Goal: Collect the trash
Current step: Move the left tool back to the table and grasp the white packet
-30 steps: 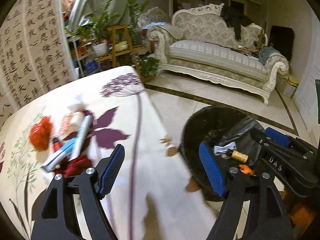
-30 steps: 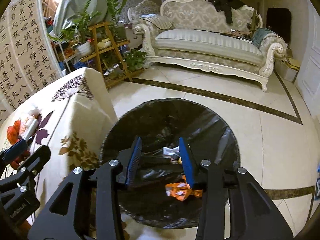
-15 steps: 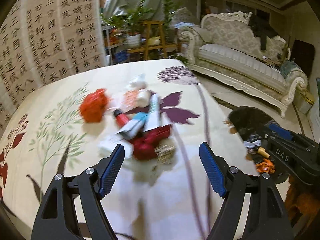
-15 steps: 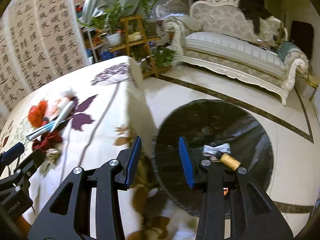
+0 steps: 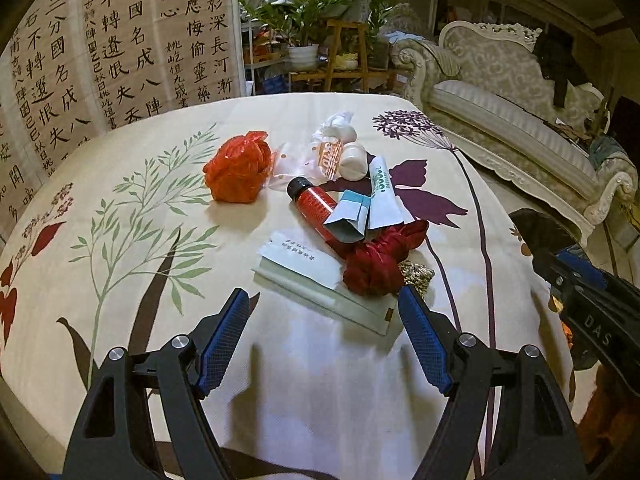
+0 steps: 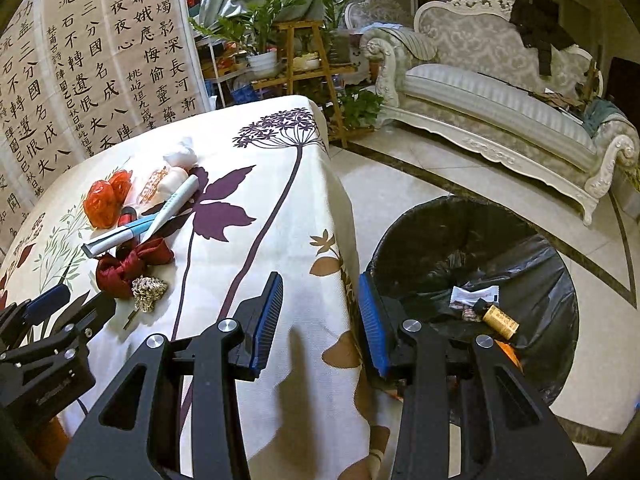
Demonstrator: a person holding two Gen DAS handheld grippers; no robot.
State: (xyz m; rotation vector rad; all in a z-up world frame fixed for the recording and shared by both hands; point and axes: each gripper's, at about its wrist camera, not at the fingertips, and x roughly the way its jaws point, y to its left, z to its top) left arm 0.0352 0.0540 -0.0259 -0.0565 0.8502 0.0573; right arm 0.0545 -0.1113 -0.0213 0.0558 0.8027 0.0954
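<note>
Trash lies piled on the flowered tablecloth (image 5: pixel 132 264): an orange-red crumpled bag (image 5: pixel 238 168), a red bottle (image 5: pixel 314 202), a white tube (image 5: pixel 382 196), a dark red cloth (image 5: pixel 380 260), a flat white packet (image 5: pixel 316 280) and a gold scrubber (image 5: pixel 416 274). My left gripper (image 5: pixel 324 340) hovers open just short of the white packet, nothing between its fingers. My right gripper (image 6: pixel 320 320) is open and empty over the table's edge, beside the black-lined bin (image 6: pixel 552 272). The bin holds a small brown bottle (image 6: pixel 500 320) and a paper scrap (image 6: pixel 474 294).
A cream sofa (image 6: pixel 492 92) stands across the tiled floor (image 6: pixel 404 184). Potted plants on a wooden stand (image 6: pixel 304 52) and a calligraphy screen (image 6: pixel 100 64) are behind the table. The right gripper's body (image 5: pixel 580 280) shows at the right of the left wrist view.
Both grippers swung left from the bin toward the table. The left one now faces the trash pile; the right one left the bin's mouth and hangs over the table's edge. Both jaws kept their width.
</note>
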